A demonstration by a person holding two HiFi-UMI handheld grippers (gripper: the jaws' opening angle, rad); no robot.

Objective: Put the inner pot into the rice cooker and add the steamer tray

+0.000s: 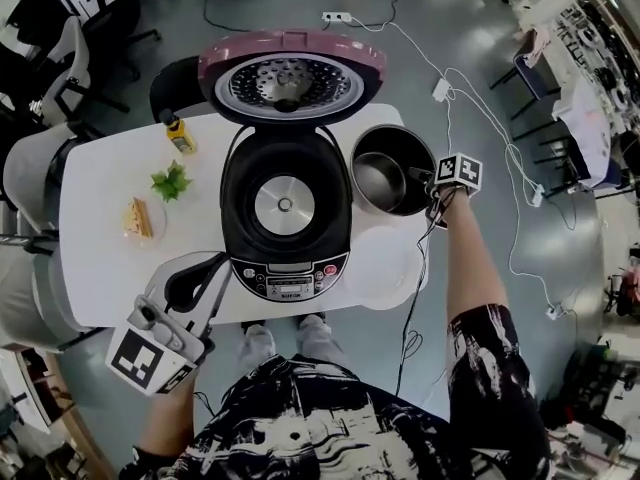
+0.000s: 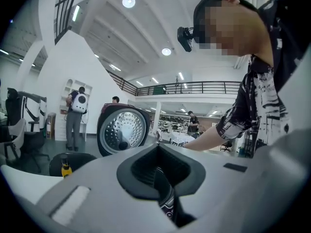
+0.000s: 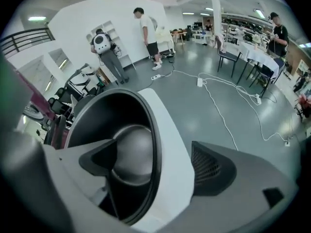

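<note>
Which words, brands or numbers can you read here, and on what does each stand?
No text is legible.
Rice cooker control panel: print too small and blurred to read.
Yellow bottle: label too small.
Marker cubes: square patterns only, no letters.

Cooker stands open, maroon lid upright, heating plate showing. Dark pot sits upright just to its right, with the pale round tray lying flat nearer the camera.

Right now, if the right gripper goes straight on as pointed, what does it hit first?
Probably the inner pot, at its rim: the right gripper holds open jaws astride it, one inside, one outside. Remaining gap unclear.
</note>
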